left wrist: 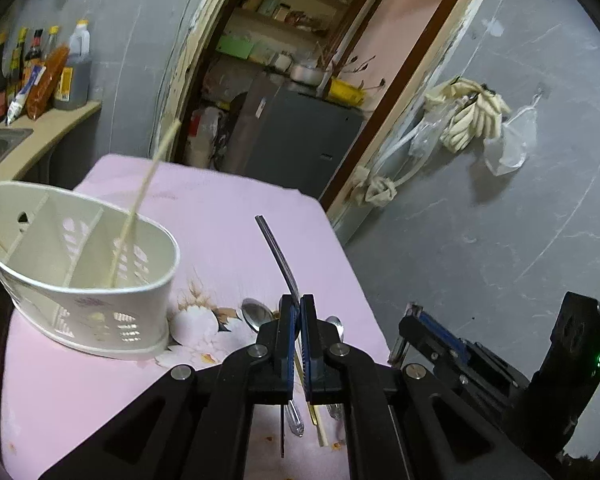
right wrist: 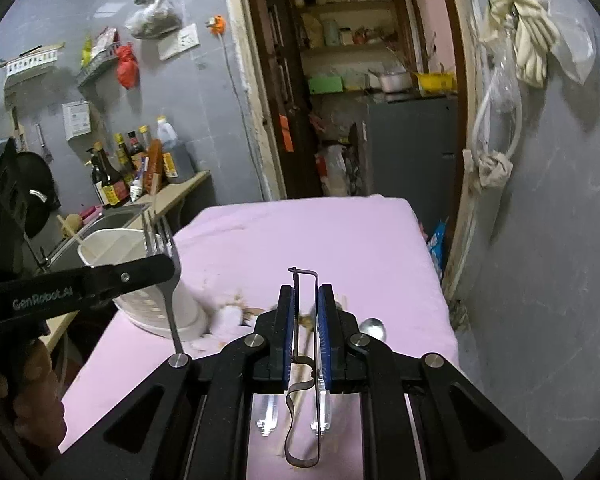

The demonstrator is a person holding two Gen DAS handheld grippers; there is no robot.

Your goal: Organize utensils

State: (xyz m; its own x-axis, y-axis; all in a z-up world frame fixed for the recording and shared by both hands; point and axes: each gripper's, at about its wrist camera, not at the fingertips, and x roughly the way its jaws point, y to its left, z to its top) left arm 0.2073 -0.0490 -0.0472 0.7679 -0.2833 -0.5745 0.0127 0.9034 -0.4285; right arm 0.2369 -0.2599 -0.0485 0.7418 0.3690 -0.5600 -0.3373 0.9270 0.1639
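Pink cloth (left wrist: 220, 216) hides table; chopstick (left wrist: 156, 164) blurred (motion).

Kitchen's pretty cluttered: sauce bottles (right wrist: 116, 176) line the counter (right wrist: 180, 190) beside a steel sink (right wrist: 112, 218), a red bag (right wrist: 127, 67) hangs on the grey wall, and a grey fridge (right wrist: 414, 148) sits through the doorway with shelves (right wrist: 340, 46) above.
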